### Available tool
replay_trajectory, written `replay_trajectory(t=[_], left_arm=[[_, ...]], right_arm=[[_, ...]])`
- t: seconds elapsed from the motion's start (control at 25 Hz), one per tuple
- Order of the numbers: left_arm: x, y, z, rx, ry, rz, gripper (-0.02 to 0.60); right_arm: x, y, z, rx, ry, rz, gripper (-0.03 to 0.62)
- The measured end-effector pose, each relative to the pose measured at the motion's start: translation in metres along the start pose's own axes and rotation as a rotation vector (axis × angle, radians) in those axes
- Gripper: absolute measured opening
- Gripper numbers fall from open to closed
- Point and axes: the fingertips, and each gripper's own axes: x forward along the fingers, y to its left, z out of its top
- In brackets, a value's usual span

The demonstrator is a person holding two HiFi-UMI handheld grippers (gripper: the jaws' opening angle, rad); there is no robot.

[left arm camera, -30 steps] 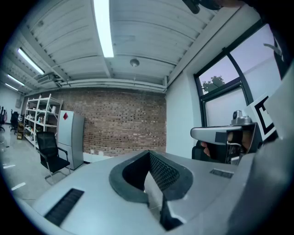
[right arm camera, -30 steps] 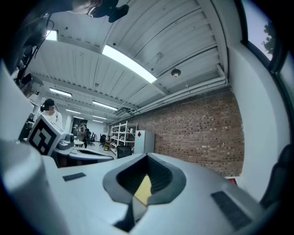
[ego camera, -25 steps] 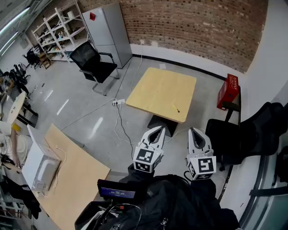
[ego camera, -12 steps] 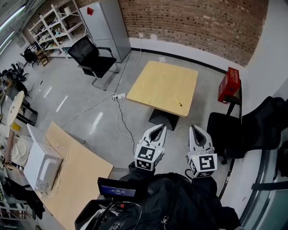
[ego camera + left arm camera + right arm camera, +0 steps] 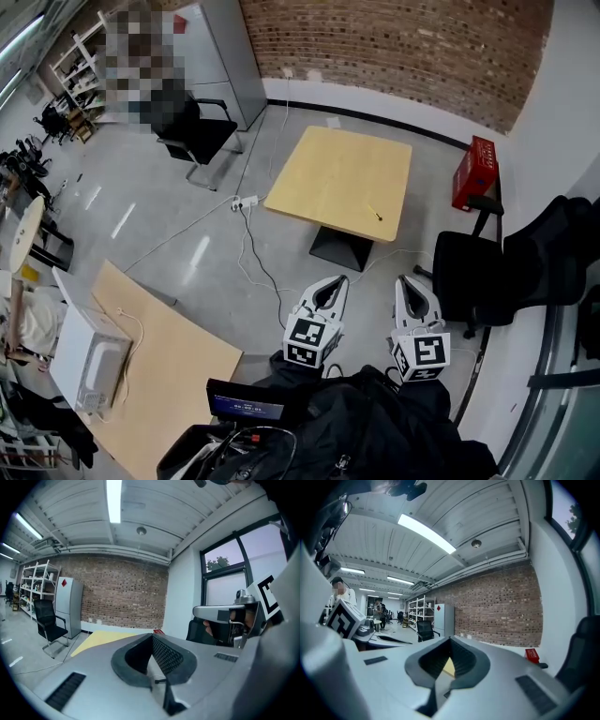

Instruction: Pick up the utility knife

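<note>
Where brick wall (image 5: pixel 403 47) rises, wooden table (image 5: pixel 333 173), utility knife (image 5: pixel 375 215)

utility knife (image 5: pixel 376 215): too small (a speck) | black chair (image 5: pixel 558 248): edge-cropped

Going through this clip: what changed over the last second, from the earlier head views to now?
Very little. The left gripper and right gripper sit slightly lower in the head view, and the yellow table has drifted a little up the frame. Nothing was taken hold of or let go. Both stay shut and empty, short of the table, where the small item, likely the utility knife, lies untouched.
</note>
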Motion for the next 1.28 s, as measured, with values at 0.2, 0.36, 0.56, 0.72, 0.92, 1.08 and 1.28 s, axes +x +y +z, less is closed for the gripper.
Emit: replay_trajectory(t=[0.2,0.36,0.56,0.72,0.92,1.08,1.28], left_arm=[[0.006,0.003,-0.003,-0.015,0.009,-0.004,0.000],[0.019,0.014,-0.001,-0.021,0.012,0.012,0.000],[0.047,0.036,0.017,0.008,-0.003,0.051,0.000],[0.075,0.046,0.037,0.026,-0.025,0.069,0.000],[0.112,0.046,0.055,0.032,-0.039,0.051,0.000],[0.141,0.042,0.063,0.033,-0.049,0.053,0.000],[0.167,0.041,0.066,0.041,-0.028,0.071,0.000]], right_arm=[[0.008,-0.001,-0.001,-0.005,0.012,0.002,0.005],[0.025,-0.008,0.000,-0.005,0.013,0.016,0.005],[0.062,-0.021,0.016,-0.006,-0.042,0.064,0.005],[0.087,-0.037,0.026,-0.014,-0.064,0.092,0.005],[0.111,-0.063,0.033,-0.016,-0.076,0.113,0.005],[0.125,-0.088,0.028,-0.008,-0.068,0.124,0.005],[0.137,-0.101,0.020,-0.011,-0.051,0.188,0.005]])
